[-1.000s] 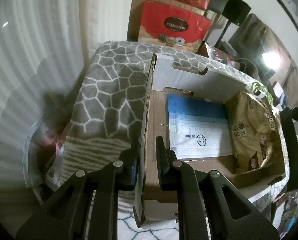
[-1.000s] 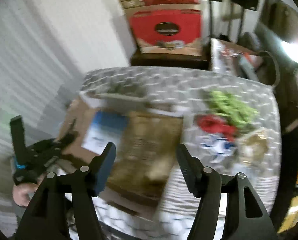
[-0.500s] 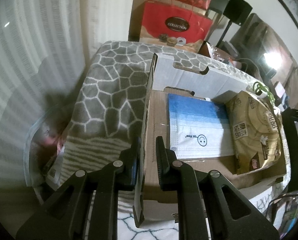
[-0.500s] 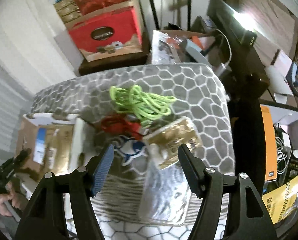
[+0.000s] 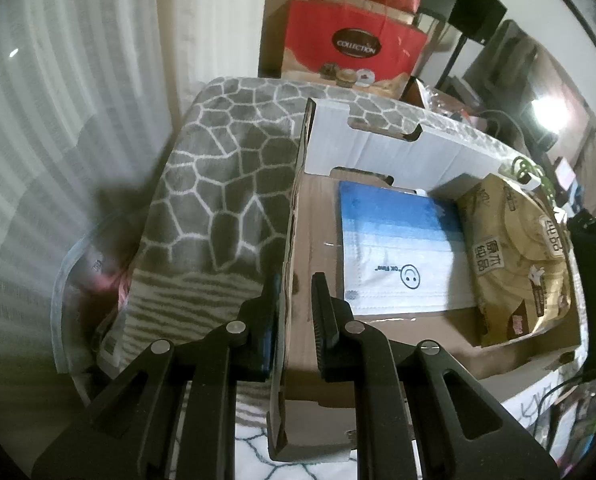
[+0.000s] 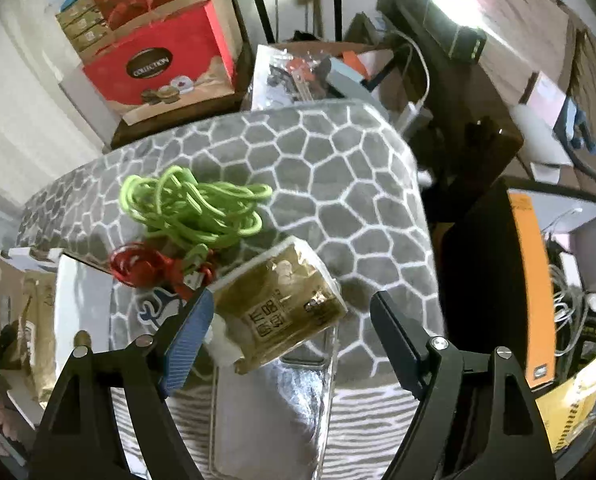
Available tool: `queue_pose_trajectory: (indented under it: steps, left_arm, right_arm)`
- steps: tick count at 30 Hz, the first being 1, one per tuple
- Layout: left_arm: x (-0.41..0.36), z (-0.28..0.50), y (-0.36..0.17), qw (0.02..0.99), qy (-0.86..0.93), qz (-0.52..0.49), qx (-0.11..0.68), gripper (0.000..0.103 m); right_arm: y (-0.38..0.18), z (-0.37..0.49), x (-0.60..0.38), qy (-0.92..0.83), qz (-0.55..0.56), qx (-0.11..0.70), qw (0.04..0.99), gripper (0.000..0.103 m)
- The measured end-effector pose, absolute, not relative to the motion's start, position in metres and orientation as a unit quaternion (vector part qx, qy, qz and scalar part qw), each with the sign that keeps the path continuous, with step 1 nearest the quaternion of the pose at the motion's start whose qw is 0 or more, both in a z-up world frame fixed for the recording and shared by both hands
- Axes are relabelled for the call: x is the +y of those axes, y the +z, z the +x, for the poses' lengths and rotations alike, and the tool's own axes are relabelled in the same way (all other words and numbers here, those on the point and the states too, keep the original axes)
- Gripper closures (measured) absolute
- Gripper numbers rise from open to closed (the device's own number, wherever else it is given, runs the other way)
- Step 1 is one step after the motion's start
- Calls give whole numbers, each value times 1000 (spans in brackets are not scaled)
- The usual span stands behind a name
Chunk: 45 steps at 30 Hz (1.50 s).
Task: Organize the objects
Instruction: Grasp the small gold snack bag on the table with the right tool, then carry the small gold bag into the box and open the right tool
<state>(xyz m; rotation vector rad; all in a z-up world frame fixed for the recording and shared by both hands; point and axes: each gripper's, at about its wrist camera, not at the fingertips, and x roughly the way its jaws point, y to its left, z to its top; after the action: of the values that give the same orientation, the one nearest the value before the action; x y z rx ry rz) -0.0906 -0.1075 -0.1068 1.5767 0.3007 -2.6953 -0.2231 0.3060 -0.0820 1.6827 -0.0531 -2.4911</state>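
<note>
On a tabletop covered with a grey cloth patterned in white honeycomb lines (image 6: 338, 184), an open brown cardboard box (image 5: 398, 344) sits toward the left side. The left hand-held gripper (image 5: 296, 312) is clamped on the box's upright left wall, one black finger outside and the other inside.

Lying flat in the box is a blue-and-white packet of face masks with a small smiley print (image 5: 402, 256). Just to its right, touching it, is a tan plastic pack of tissues with dark lettering (image 5: 514, 256), leaning against the box's right side.

To the right of the box, loose things lie on the cloth. A tangled bright green cord (image 6: 190, 208) lies farthest from the camera. A coil of red cord (image 6: 142, 266) touches its near edge. A small white item with a blue fish-like print (image 6: 154, 308) lies just below the red coil, partly hidden. A small clear-wrapped golden-brown tissue packet (image 6: 282, 308) rests tilted beside them, its near end on a flat silver foil pouch (image 6: 270, 408).

The right hand-held gripper (image 6: 292, 330) points steeply down at this golden-brown packet. Its jaws have just been opening and stand wide apart. The packet lies between the fingers; whether the left pad brushes it cannot be told.

Red gift boxes (image 6: 158, 64) are stacked beyond the tabletop.
</note>
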Motion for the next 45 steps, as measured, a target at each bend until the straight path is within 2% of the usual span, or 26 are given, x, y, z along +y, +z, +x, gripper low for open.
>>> queue_pose_trajectory:
  steps: [6,12,22,23,28,30,33,35,37,45]
  left_arm:
    - [-107,-90,-107,2,-859,503,98,90]
    - [-106,-88,-107,3,-860,501,99,90]
    - [-106,-88,-107,3,-860,502,98,88]
    - [-106,-88,-107,3,-859,502,98,88]
    - [-105,-88,-107,2,-859,503,99,88]
    - [-105,-88,-107,3,-859,503,100,88]
    - [-105,-88,-107,3,-859,503,100,87]
    - [-105,-88,-107,3,-859,503,101,88]
    - [-105,-88,-107,3,-858,503,103,87]
    - [-106,-88,-106,1,-858,503,108,88]
  right_arm:
    - [-87,-217,302,-826,552,-41,104,19]
    - [-96,-221,298,-818,566,-47,94,16]
    - [-98,-217,286,-823,562,-11,86,17]
    - [-99,-217,284,-825,558,-3,85,18]
    - [-96,-211,286,-830,550,3,94,42]
    - [-92,-209,289,-832,547,-3,92,45]
    - [-83,-205,294,-839,537,-12,92,55]
    - [-74,-202,296,-842,530,-20,101,56]
    - [-67,-199,294,-845,523,-20,108,61]
    - [-35,-177,279,-853,500,-36,148,64]
